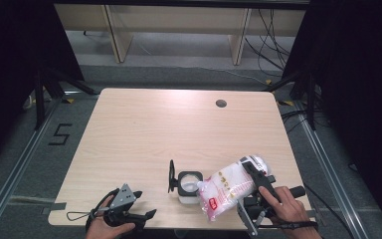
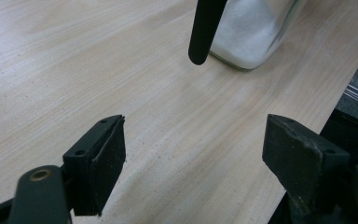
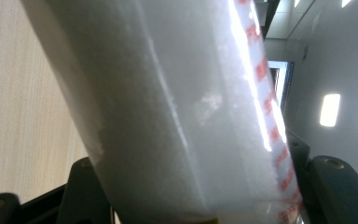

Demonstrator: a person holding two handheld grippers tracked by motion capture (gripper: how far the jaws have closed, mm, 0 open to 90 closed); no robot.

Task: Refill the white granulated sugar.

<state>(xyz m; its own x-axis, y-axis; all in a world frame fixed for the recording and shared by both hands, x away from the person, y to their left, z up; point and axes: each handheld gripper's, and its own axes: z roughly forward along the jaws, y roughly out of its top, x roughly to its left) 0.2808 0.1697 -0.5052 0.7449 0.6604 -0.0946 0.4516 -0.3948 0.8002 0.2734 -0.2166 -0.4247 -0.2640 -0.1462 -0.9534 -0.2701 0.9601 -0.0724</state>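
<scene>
Bags: one, a clear plastic bag of white grains with red print, tilted, its low end over the jar mouth.
Jars: one glass jar, upright near the front edge of the table, between the two hands; its hinged lid stands open on the left.
Jar contents: white grains at the bottom, seen through the glass in the left gripper view; how full is hard to judge.
Right gripper: clamped across the bag's middle.
Left gripper: jaws spread wide, nothing between them, low over the table's front-left corner.
</scene>
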